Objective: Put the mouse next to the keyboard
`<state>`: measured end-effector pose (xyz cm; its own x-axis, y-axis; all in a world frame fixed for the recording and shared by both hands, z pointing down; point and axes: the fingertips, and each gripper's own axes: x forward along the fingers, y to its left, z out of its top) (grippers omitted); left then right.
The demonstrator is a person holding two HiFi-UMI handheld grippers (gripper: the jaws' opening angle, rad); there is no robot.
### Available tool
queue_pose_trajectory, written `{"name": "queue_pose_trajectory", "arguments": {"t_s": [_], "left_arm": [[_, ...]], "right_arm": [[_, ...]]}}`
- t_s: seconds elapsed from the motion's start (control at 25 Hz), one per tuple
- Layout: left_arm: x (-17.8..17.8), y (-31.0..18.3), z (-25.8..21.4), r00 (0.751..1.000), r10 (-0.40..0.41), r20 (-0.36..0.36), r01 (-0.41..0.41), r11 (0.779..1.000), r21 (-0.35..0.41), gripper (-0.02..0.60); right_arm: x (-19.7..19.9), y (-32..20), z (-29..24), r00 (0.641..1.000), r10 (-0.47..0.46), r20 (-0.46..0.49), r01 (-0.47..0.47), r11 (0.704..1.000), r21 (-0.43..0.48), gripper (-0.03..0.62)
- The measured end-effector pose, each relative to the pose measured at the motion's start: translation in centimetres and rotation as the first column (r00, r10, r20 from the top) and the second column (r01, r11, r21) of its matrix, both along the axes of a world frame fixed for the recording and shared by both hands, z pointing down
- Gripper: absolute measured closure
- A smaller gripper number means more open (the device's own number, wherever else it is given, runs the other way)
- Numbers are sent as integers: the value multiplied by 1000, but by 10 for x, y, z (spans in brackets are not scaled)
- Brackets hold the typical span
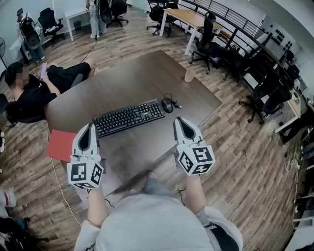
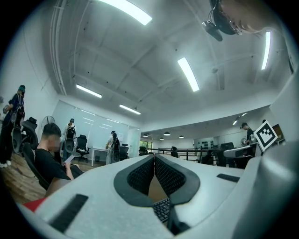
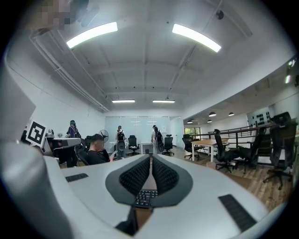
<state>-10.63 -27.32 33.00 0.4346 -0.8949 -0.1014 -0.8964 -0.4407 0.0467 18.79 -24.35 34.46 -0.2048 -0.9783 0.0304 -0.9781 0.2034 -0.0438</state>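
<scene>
- This is a large open-plan office, a single wide room with a wood-plank floor.
- A dark table in the middle carries a black keyboard with a wired mouse at its right end.
- Black swivel chairs on castors stand around a long wooden desk, and more of them line the right side.
- Long strip lights run across a high white ceiling with exposed pipes.
- A black railing borders the far side of the room.
- A seated person looks at a phone beside the table, and other people stand near a bright glass wall at the far end.
</scene>
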Motion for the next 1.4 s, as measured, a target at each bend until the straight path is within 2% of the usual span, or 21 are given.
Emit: {"name": "queue_pose_trajectory", "arguments": {"t_s": [0.44,0.72,1.4], "left_arm": [[-1,15,-11,1000,10,-6,-10,1000,23,571],[-6,21,-11,1000,12,-14,-11,999,30,571],[-5,30,-1,1000,18,-18,-18,1000,7,571]], "right_arm": [[-4,22,-15,998,25,-61,-21,998,57,574],[-11,29,-18,998,25,-64,-20,996,84,574],[-12,36,-12,998,23,-50,-19,997,78,574]]}}
